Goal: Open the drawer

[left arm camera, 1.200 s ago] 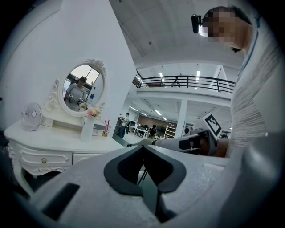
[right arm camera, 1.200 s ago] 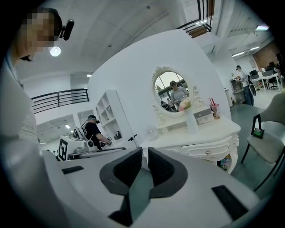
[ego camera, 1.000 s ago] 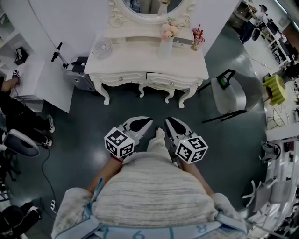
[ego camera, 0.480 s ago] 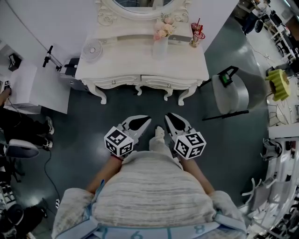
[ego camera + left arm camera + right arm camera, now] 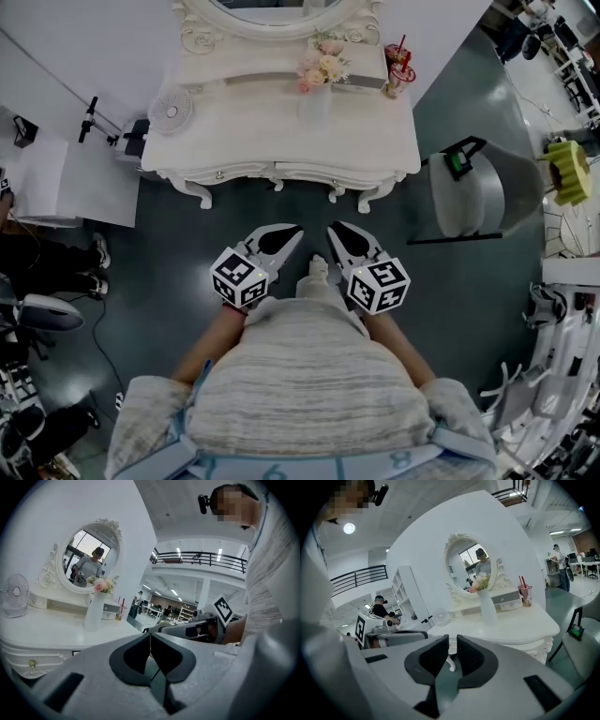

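**Closing on the dressing table, drawers still shut**

Since a second ago the dressing table has grown in my head view and slid toward its left side, and the mirror is now cut off higher by the top edge. Both grippers hold the same spot in front of the torso.

The left gripper has its jaws pressed together, pad against pad, with nothing between them. The right gripper has its jaws opening. I see a thin slit between the pads and nothing in it. Both hang over the dark floor, side by side, tips angled toward each other, well apart from the table.

The drawers sit side by side in the table's front apron and both look flush with it. In the left gripper view one round knob shows on that apron.

On the tabletop I see a small fan, a white vase of pink flowers and a cup with a red straw. A grey chair stands beside the table.
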A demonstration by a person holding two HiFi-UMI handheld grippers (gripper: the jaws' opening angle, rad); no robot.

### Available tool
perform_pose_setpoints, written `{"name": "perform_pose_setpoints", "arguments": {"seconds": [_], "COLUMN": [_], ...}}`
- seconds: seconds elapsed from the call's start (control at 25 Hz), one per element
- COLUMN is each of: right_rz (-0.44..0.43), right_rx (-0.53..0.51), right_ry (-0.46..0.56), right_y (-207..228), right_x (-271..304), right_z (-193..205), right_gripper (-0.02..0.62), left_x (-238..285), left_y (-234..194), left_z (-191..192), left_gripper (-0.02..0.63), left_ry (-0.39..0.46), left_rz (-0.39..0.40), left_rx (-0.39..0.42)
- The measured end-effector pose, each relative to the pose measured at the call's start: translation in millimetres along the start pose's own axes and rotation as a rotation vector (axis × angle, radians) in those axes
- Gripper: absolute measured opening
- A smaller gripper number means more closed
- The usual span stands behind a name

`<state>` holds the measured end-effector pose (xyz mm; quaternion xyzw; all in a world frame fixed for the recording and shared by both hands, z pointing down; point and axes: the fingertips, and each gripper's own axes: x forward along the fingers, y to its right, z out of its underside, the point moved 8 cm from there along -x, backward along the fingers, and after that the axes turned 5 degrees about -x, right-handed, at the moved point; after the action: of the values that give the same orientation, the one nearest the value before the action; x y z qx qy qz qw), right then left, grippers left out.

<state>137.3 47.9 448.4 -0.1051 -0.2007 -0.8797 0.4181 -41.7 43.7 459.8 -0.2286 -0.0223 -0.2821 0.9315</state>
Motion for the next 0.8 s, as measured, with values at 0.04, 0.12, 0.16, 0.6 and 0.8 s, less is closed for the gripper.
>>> {"name": "perform_pose_setpoints", "arguments": {"seconds": [0.04, 0.12, 0.16, 0.6, 0.8], "right_rz": [-0.006, -0.019, -0.028, -0.054, -0.006], "right_rx": [-0.005, -0.024, -0.036, -0.038, -0.045], "right_ry": [-0.008, -0.024, -0.035, -0.124, -0.146], "right_y": [5.4, 15.3, 19.9, 74.5, 80.5], "right_x": [3.0, 9.2, 12.0, 46.9, 59.2], "right_z": [-0.9, -2.8, -3.7, 5.1, 12.3], "right_gripper": [0.014, 0.017, 0.021, 0.054, 0.054], "left_x": [5.8, 17.1, 22.9, 72.0, 73.1], "left_y": [-2.4, -7.5, -10.1, -44.2, -53.4], "left_z": [-1.0, -1.7, -1.5, -0.2, -0.2], "left_gripper": [0.014, 0.014, 0.014, 0.014, 0.014], "left_ry": [-0.002, -0.007, -0.010, -0.014, -0.017], "left_rz": [-0.001, -0.006, -0.010, -0.037, -0.010], "left_rx": [0.002, 0.002, 0.000, -0.081, -0.093]}}
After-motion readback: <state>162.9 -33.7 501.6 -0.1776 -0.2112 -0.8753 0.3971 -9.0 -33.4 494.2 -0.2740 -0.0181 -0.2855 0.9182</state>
